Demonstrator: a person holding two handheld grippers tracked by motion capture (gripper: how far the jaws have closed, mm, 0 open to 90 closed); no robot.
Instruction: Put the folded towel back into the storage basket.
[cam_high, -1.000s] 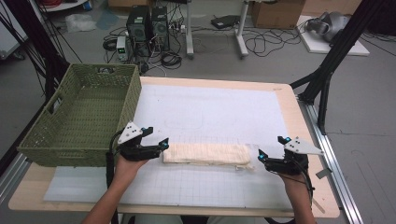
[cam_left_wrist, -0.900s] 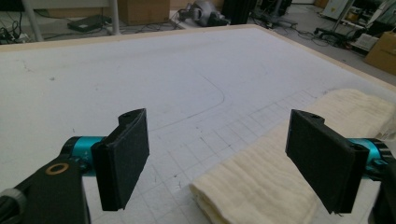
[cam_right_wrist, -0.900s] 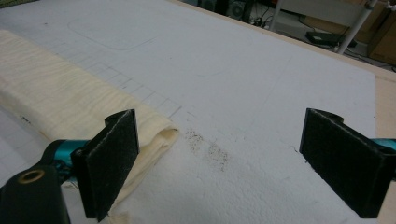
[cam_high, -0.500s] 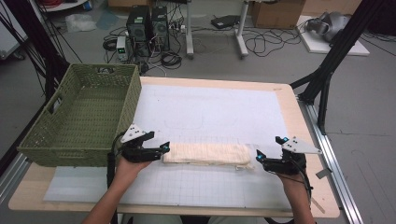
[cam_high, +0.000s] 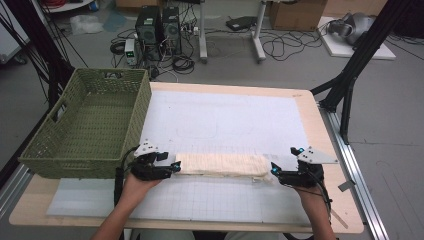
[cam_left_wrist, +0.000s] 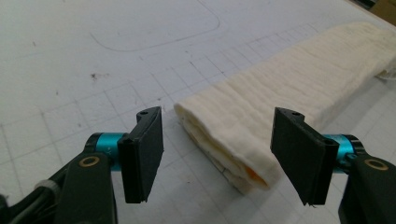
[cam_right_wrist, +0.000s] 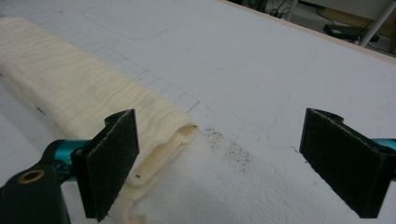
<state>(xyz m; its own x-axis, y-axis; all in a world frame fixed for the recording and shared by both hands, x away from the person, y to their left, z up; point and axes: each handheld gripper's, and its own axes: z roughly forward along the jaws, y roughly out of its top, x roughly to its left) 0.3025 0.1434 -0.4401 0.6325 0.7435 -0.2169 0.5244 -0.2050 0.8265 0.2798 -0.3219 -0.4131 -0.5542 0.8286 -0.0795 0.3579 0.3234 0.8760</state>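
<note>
Overhead view; two close gripper-mounted views.

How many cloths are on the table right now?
1. A folded cream cloth lies near the front of the mat, between the left gripper and right gripper. The basket looks empty, though its near wall hides some of the floor.

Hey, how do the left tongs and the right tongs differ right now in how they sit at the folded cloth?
The left tongs straddle their end of the folded cream cloth, which lies between the jaws untouched; the right tongs sit off to the side, the cloth's end by one jaw. The left jaws have just been closing and stand narrower; the right jaws gape wider. Both are open, low over the white mat.
</note>
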